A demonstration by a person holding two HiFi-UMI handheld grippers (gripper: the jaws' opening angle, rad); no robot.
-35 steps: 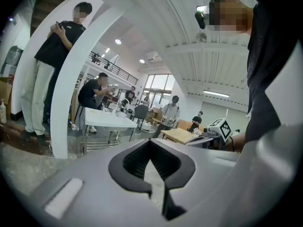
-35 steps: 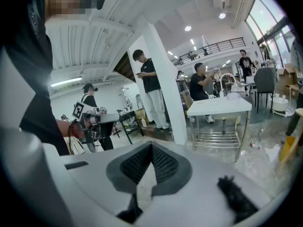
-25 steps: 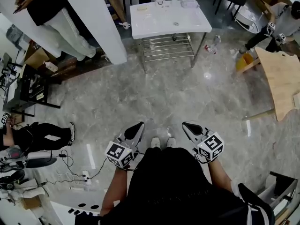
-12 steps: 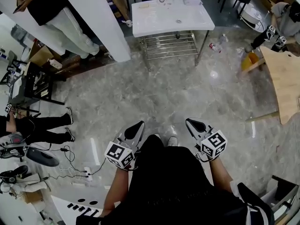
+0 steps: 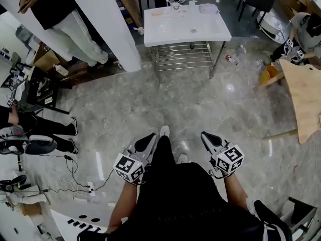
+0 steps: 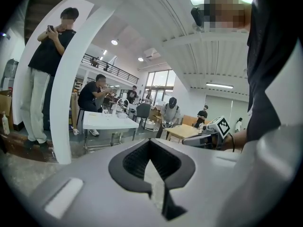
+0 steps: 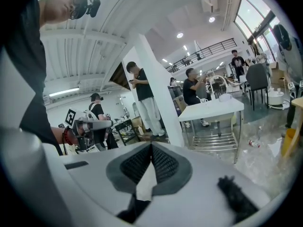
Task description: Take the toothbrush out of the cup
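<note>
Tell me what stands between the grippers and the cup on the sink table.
Nothing visible does. Bare floor runs from the left gripper and right gripper to the sink table. The pillar stands left of that path, the wooden table right. The cup sits at its back; a toothbrush is too small to see.

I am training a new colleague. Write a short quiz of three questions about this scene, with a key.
1. True or false: the left gripper holds something between its jaws.
2. Fill in: the jaws of the right gripper are ___ (open or shut).
3. Choose one: the white sink table stands
A) between the two grippers
B) ahead of both grippers, apart from them
C) against the right gripper, touching it

Key: 1 false; 2 shut; 3 B
</note>
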